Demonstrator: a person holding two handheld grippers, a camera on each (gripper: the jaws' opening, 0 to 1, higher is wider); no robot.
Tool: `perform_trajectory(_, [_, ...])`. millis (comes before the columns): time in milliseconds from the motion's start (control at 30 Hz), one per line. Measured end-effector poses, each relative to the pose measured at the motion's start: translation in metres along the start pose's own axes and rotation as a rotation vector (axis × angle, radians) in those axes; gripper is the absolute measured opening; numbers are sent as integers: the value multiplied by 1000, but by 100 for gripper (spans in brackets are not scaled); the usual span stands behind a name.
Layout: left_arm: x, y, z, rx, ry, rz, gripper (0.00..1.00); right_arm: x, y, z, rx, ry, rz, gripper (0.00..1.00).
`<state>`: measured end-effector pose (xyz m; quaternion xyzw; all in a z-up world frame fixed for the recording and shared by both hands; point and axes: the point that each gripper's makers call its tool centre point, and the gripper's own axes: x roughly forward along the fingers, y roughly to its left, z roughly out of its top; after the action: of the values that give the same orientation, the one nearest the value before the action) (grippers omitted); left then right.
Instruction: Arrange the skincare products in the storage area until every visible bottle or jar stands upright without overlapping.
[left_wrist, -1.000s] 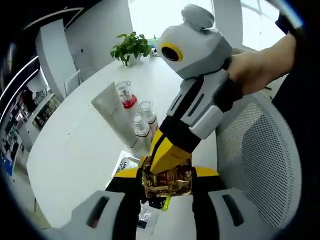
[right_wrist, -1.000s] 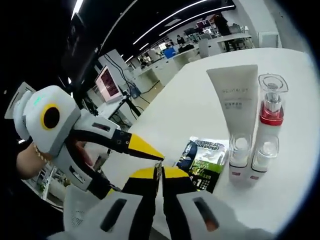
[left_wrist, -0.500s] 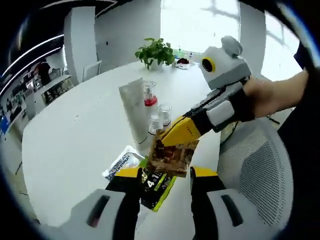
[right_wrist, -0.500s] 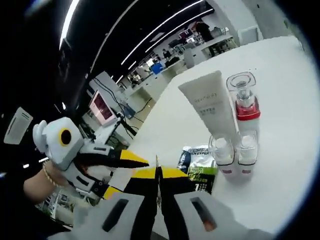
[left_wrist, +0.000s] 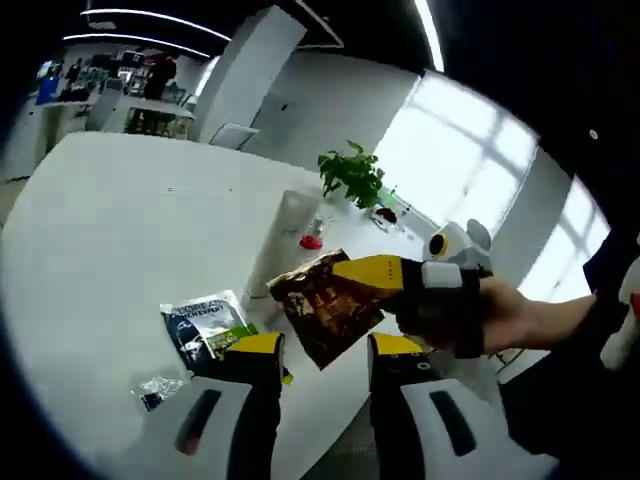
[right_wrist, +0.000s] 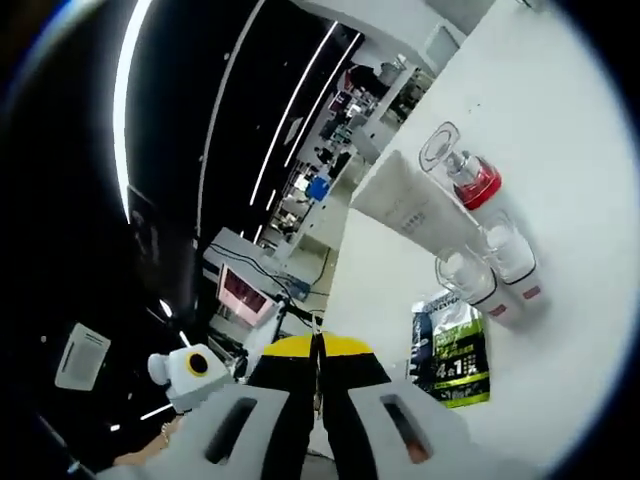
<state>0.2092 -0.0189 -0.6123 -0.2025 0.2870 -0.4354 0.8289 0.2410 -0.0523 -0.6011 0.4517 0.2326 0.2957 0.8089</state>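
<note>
In the left gripper view, the left hand-held gripper (left_wrist: 318, 352) is showing at the bottom with its two yellow-tipped jaws standing apart and nothing between them. Just past them, the right hand-held gripper (left_wrist: 345, 272) is coming in from the right, with a person's hand (left_wrist: 510, 315) holding it. Its yellow jaws are pinching a brown shiny packet (left_wrist: 325, 306), which is hanging in the air above the white surface (left_wrist: 100, 230).

On the surface, a dark and green sachet (left_wrist: 208, 325) is lying flat near the left jaw. A small clear wrapper (left_wrist: 157, 389) is lying a little nearer the edge. Farther off, a white tube (left_wrist: 283, 241) is standing up, and a bottle with a red collar (left_wrist: 312, 236) is standing just beside it. A green plant (left_wrist: 353, 177) is sitting near the far side of the surface.

In the right gripper view, the right hand-held gripper (right_wrist: 318, 349) has its jaws pressed together on a thin edge of the packet. The tube (right_wrist: 408, 207), the red-collared bottle (right_wrist: 465, 175) and two small clear-capped bottles (right_wrist: 488, 270) are standing close together in a group. The sachet (right_wrist: 452, 349) is lying flat just beside the small bottles. The left hand-held gripper (right_wrist: 192, 374) is showing small at the lower left.
</note>
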Motion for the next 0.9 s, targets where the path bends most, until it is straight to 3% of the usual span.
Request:
perform_trajectory(200, [-9, 1, -2, -103, -53, -13, 15, 0, 10, -9, 53, -24, 21, 1])
perform_trajectory(300, [-14, 3, -4, -102, -58, 6, 7, 1, 13, -12, 57, -27, 24, 1])
perform_trajectory(400, [-18, 3, -1, -138, -88, 2, 5, 3, 14, -14, 40, -25, 22, 2])
perform_trajectory(500, [-21, 0, 3, -186, -127, -20, 1, 2, 9, -15, -65, -7, -7, 3])
perform_trajectory(567, [-23, 2, 3, -228, -126, -18, 0, 4, 11, -14, -77, -2, 7, 4])
perform_trajectory(667, [-25, 3, 3, -219, -118, -8, 0, 5, 9, -11, -164, 17, 1, 6])
perform_trajectory(833, [-30, 6, 7, -245, -120, -8, 0, 13, 10, -7, -227, 56, 28, 6])
perform_trajectory(900, [-30, 7, 8, -241, -120, -2, 0, 15, 14, -9, -301, 84, 35, 6])
